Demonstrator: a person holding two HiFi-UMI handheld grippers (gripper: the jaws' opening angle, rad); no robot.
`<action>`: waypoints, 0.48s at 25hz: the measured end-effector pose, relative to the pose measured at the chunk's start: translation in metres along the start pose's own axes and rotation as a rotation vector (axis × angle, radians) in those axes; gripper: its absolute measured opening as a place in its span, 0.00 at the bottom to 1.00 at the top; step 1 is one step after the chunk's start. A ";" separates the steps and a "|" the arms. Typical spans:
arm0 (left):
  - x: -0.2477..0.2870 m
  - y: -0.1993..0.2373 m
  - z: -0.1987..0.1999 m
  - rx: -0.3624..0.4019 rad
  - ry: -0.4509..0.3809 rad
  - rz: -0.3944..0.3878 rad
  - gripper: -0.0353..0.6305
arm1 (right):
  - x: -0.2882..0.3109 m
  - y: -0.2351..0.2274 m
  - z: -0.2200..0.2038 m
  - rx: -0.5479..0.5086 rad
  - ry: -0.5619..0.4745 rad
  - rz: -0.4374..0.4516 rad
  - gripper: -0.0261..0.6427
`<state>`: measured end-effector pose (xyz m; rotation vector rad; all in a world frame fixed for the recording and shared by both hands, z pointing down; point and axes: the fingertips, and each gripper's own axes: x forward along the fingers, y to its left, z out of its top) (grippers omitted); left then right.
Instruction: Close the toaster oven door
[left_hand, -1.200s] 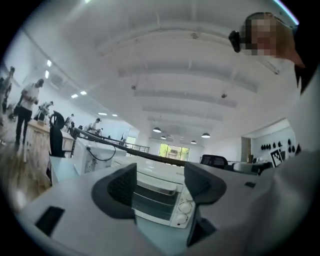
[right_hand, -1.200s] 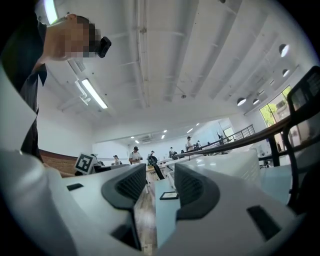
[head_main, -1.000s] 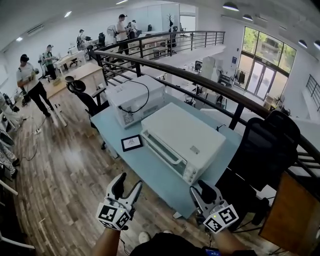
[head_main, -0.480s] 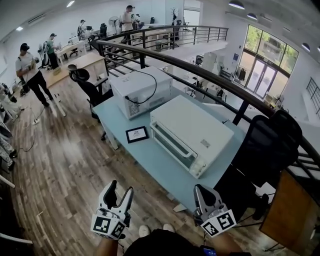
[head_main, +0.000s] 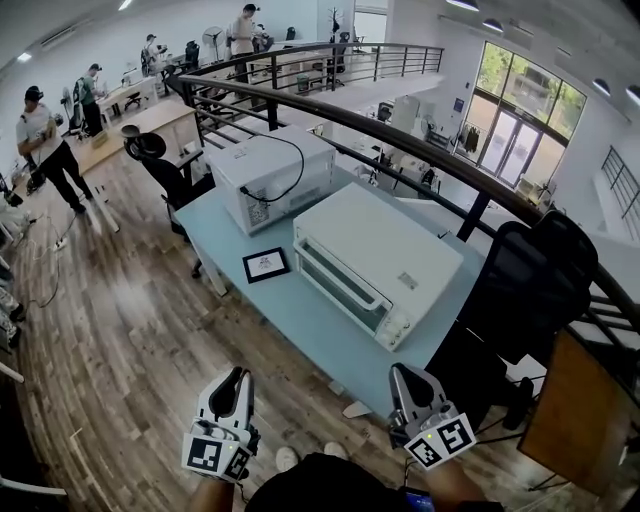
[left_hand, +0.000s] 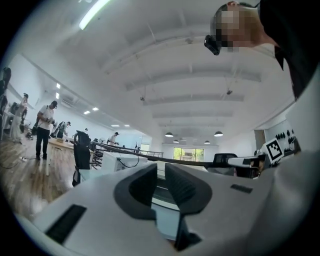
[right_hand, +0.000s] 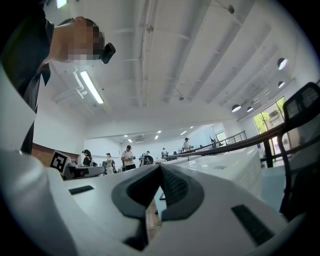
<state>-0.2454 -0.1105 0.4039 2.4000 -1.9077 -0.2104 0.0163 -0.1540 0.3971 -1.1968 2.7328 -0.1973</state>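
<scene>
A wooden plank floor (head_main: 120, 330) is seen below, and a dark railing (head_main: 400, 140) is run diagonally behind a light blue table (head_main: 300, 335). A black office chair (head_main: 530, 280) is placed at the table's right end. The toaster oven (head_main: 385, 250), white, is set on the right half of the table with its front turned toward the grippers; its door is seen shut flat against the front, with the handle along the top edge. A second white appliance (head_main: 265, 160) is positioned just behind it to the left, with a black cable (head_main: 292, 170) looped over its top. The left gripper (head_main: 237, 380) and the right gripper (head_main: 403, 375) are held level in front of the table's near edge, well apart from the oven. The left jaws have just been closing; a narrow gap remains and nothing is held between them. The right jaws are closed tip to tip, empty. A small black-framed card (head_main: 265, 265) is laid flat left of the oven.
</scene>
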 end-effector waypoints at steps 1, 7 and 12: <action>0.001 -0.001 -0.001 0.000 0.002 -0.007 0.13 | 0.000 0.000 0.000 -0.001 0.001 -0.002 0.03; 0.007 -0.008 -0.001 -0.010 0.003 -0.067 0.12 | 0.001 0.000 -0.001 -0.006 0.003 -0.016 0.03; 0.011 -0.008 0.003 -0.017 -0.016 -0.077 0.12 | 0.007 0.001 -0.001 -0.009 0.003 -0.004 0.03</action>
